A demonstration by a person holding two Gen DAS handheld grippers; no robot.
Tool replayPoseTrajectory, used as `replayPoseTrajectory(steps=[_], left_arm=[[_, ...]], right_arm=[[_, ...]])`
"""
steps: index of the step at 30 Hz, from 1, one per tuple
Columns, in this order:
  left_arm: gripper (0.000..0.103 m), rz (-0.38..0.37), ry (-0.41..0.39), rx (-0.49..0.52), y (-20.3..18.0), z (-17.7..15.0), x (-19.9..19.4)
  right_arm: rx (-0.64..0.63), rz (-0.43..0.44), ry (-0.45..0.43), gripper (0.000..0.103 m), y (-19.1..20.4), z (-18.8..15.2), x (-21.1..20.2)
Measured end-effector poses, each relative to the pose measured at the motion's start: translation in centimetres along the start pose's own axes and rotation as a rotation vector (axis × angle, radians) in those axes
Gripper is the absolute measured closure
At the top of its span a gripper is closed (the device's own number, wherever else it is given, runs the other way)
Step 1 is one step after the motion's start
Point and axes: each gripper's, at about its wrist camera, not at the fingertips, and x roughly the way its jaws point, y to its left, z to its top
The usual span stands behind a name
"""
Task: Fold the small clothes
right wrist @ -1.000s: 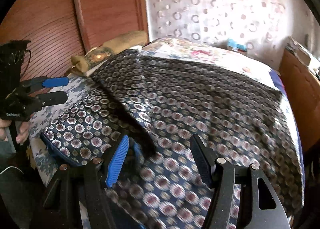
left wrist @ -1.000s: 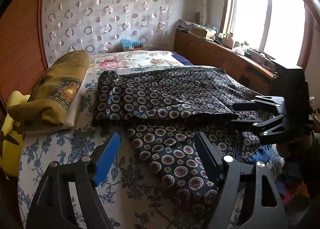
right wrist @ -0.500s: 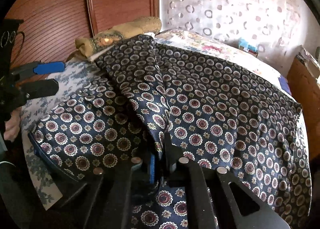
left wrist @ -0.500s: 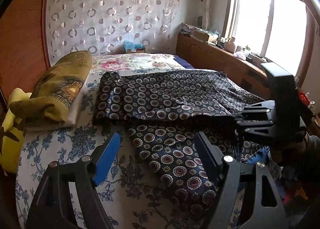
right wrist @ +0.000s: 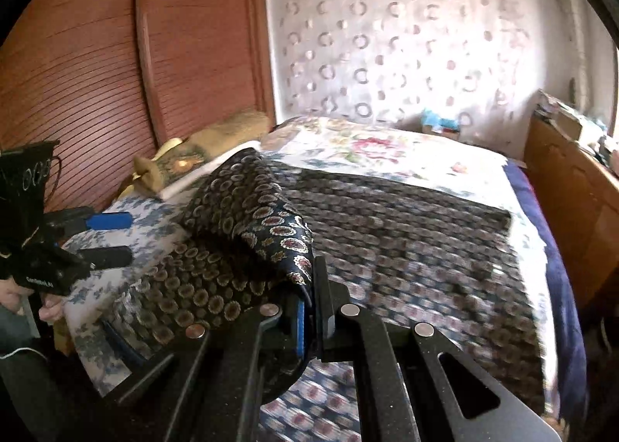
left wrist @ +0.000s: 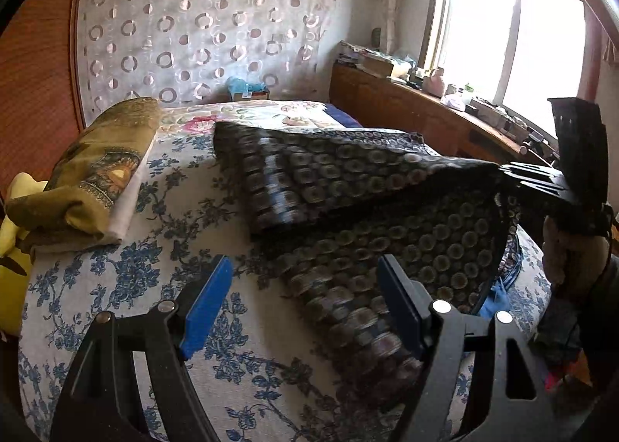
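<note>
A dark navy garment with round medallion prints (left wrist: 348,186) (right wrist: 406,225) lies across the flowered bed. My right gripper (right wrist: 309,310) is shut on its near edge and holds that edge lifted, so a fold (right wrist: 251,217) drapes over toward the left. In the left wrist view the right gripper (left wrist: 518,181) shows at the right, with the cloth hanging from it like a tent. My left gripper (left wrist: 305,306) stands open low over the bed's near left part, nothing between its fingers; the garment's lower part lies just beyond and under its right finger.
A folded olive cloth on a white pillow (left wrist: 96,179) lies at the bed's left. Behind it is a wooden headboard (right wrist: 116,55). A wooden cabinet (left wrist: 406,113) with clutter runs under the window on the right. A curtain with rings covers the far wall.
The right gripper closed on the garment's edge and lifted it, raising the cloth off the bed and folding it over. The left gripper stayed put and open.
</note>
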Motion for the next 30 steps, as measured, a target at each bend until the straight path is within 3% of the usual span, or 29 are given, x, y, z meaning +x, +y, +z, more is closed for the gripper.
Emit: replayPoseTrajectory(steps=[11,22,30], left_arm=[[0.025,-0.026,0.003,0.014,-1.3,0.5,0.4],[0.025,-0.04,0.009,0.047,-3.0,1.6,1.2],[0.025,-0.06,0.02,0.067,-4.0,2.0,1.7]], right_arm=[[0.091,-0.126,0.038,0.1,-4.6,-3.7,-2.7],[0.127,-0.262,0.079,0.1,-5.2,-3.8,-4.5],[0.165,-0.262,0.135,0.098,-3.4,-4.0,-4.1]])
